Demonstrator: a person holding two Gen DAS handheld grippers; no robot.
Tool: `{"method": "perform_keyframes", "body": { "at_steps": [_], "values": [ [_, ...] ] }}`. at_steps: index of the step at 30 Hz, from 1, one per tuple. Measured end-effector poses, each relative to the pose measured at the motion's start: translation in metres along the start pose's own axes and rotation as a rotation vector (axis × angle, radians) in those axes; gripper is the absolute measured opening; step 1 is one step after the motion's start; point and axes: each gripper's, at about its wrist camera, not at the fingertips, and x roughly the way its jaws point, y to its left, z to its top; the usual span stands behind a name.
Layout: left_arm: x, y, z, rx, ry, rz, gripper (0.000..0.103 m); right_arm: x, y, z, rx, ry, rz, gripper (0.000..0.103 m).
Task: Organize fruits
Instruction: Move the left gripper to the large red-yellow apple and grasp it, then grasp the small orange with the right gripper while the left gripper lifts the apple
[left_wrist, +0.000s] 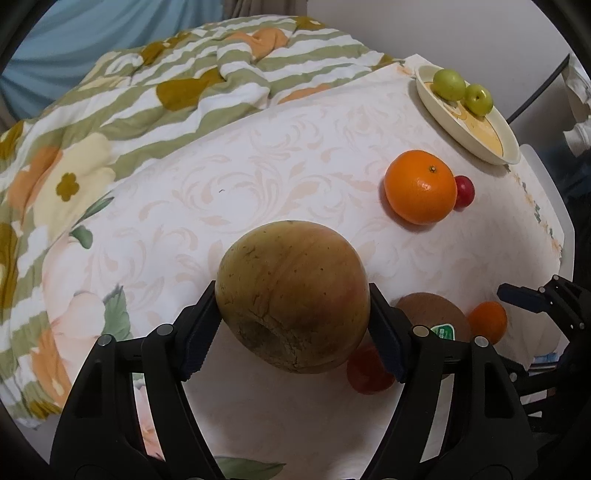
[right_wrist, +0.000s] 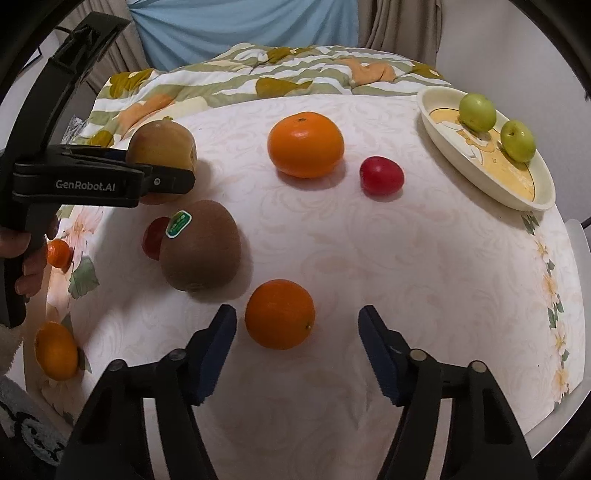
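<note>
Yellow-brown and russeted, the apple (left_wrist: 293, 295) sits clamped between the blue pads of the left gripper (left_wrist: 295, 325), lifted above the pale patterned surface (left_wrist: 240, 184). The right gripper (right_wrist: 297, 354) hangs wide open and holds nothing, with a small orange (right_wrist: 280, 314) between its fingers. At the surface's far right corner, a cream plate (right_wrist: 517, 195) carries two green fruits (right_wrist: 477, 110).

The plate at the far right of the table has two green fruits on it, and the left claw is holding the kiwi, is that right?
Not quite. The plate does hold two green fruits, but the left claw is shut on the apple, not the kiwi. The left wrist view shows it. The kiwi lies on the table.
</note>
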Motion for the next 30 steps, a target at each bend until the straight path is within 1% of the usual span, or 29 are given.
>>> {"method": "perform_keyframes", "body": {
  "at_steps": [1,3,4,5,6,7,19,26,30],
  "values": [
    [-0.001,0.001,-0.001,-0.001,-0.001,0.002,0.082,0.001,0.001,0.0,-0.003,0.002,0.001,0.059],
    [-0.002,0.001,-0.002,-0.005,0.001,0.009,0.082,0.004,0.002,0.002,-0.004,0.008,0.012,0.052],
    [-0.002,0.002,-0.003,-0.01,0.002,0.009,0.082,0.004,0.003,0.002,-0.008,0.01,0.015,0.05],
    [-0.003,0.003,-0.004,-0.013,0.003,0.009,0.082,0.005,0.004,0.003,-0.012,0.01,0.017,0.045],
    [-0.003,0.004,-0.005,-0.016,0.002,0.009,0.082,0.005,0.005,0.003,-0.018,0.01,0.02,0.036],
    [-0.004,0.005,-0.006,-0.017,0.002,0.01,0.082,0.005,0.006,0.004,-0.025,0.011,0.023,0.034],
    [-0.015,0.004,-0.013,-0.023,-0.007,0.034,0.082,-0.005,0.005,0.005,-0.029,-0.015,0.031,0.034],
    [-0.039,-0.006,-0.008,-0.031,-0.049,0.061,0.082,-0.027,-0.003,0.014,-0.036,-0.067,0.037,0.034],
    [-0.057,-0.018,-0.002,-0.06,-0.076,0.081,0.082,-0.044,-0.014,0.022,-0.055,-0.101,0.052,0.034]
  ]
}}
